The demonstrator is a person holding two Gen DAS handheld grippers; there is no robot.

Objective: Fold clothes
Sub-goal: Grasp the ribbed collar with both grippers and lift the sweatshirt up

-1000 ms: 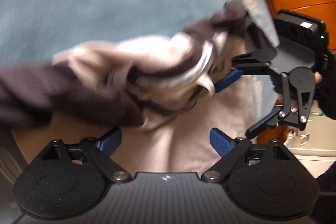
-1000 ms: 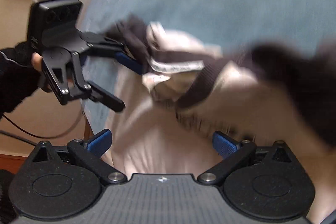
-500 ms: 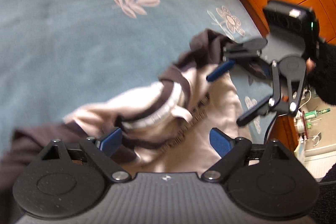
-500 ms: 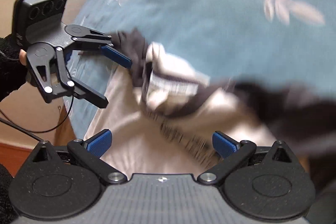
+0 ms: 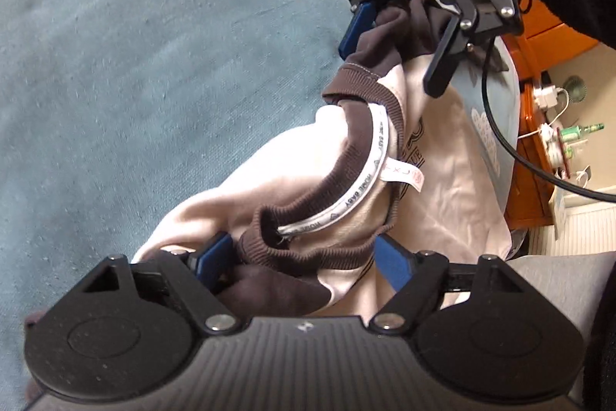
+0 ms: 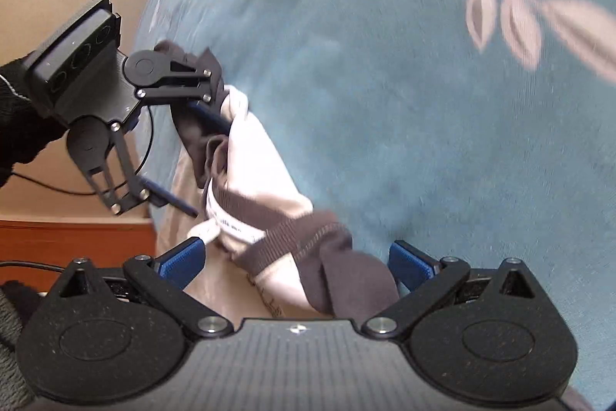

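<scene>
cream sweatshirt (image 5: 442, 180) bunched, sleeves hidden, left gripper (image 5: 304, 257) jaws closing around collar

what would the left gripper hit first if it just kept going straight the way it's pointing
Most likely the cream sweatshirt: the bunched brown collar already sits between the left gripper and its open, just-narrowing jaws. The blue bedspread lies beyond it, though depth is unclear.

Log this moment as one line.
garment: cream-and-brown sweatshirt bunched on teal bedspread | left tongs: open, jaws just been closing, brown fabric between | right tongs: open, brown sleeve between | fold: not done
</scene>
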